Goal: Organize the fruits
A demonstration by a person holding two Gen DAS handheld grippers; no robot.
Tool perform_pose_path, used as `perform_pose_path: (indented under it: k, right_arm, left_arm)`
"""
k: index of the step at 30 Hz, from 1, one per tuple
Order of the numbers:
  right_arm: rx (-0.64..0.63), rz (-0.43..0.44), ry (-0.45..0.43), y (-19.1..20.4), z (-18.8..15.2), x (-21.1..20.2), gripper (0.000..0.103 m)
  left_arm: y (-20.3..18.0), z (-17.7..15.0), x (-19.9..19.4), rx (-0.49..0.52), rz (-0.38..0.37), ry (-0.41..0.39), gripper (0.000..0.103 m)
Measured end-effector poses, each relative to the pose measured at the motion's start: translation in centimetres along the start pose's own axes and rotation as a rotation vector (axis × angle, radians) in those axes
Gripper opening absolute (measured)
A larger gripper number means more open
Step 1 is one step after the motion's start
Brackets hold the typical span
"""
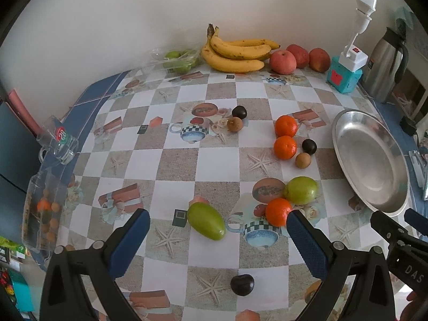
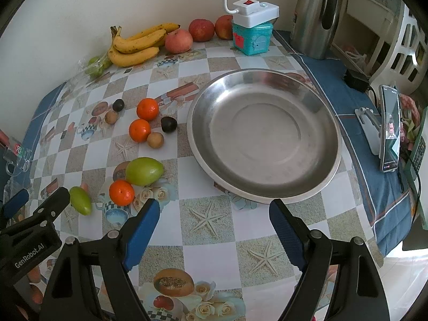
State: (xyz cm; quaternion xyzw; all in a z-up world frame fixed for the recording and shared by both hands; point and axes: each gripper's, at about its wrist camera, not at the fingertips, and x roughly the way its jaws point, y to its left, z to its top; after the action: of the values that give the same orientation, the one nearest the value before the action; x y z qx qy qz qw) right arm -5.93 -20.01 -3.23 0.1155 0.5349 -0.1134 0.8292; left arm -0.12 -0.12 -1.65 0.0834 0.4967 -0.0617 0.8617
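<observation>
Both tools hung spread and empty above the checked tabletop (image 2: 203, 251). The left tool (image 1: 218, 228) hovered over an oblong green fruit (image 1: 206, 221) and a dark plum (image 1: 242, 285), with a mandarin (image 1: 278, 211) just beside its right finger and a rounder green fruit (image 1: 301, 190) touching that mandarin. The right tool (image 2: 214, 220) stood just before the near rim of the empty steel dish (image 2: 264, 133).

Left of the dish lay two more mandarins (image 2: 143, 120), a dark plum (image 2: 168, 124) and a small brown fruit (image 2: 155, 140); another plum and brown fruit (image 1: 236, 119) lay farther off. Along the wall stood bananas (image 1: 235, 53), three apples (image 1: 297, 57), green fruit in a clear bag (image 1: 178, 60), a teal box carrying a white lamp (image 1: 347, 67) and a steel jug (image 1: 388, 61). A phone on a stand (image 2: 391, 131) stood right of the dish. Glass jars (image 1: 44, 200) sat at the left edge.
</observation>
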Motion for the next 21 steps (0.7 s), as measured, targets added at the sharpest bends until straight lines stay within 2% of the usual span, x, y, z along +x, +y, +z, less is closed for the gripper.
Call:
perform_pose_path:
  k: [21]
  right_arm:
    - [-0.002, -0.002, -0.001, 0.06, 0.05, -0.04, 0.085]
  left_arm:
    - [0.21, -0.04, 0.15, -0.004, -0.004, 0.015, 0.103]
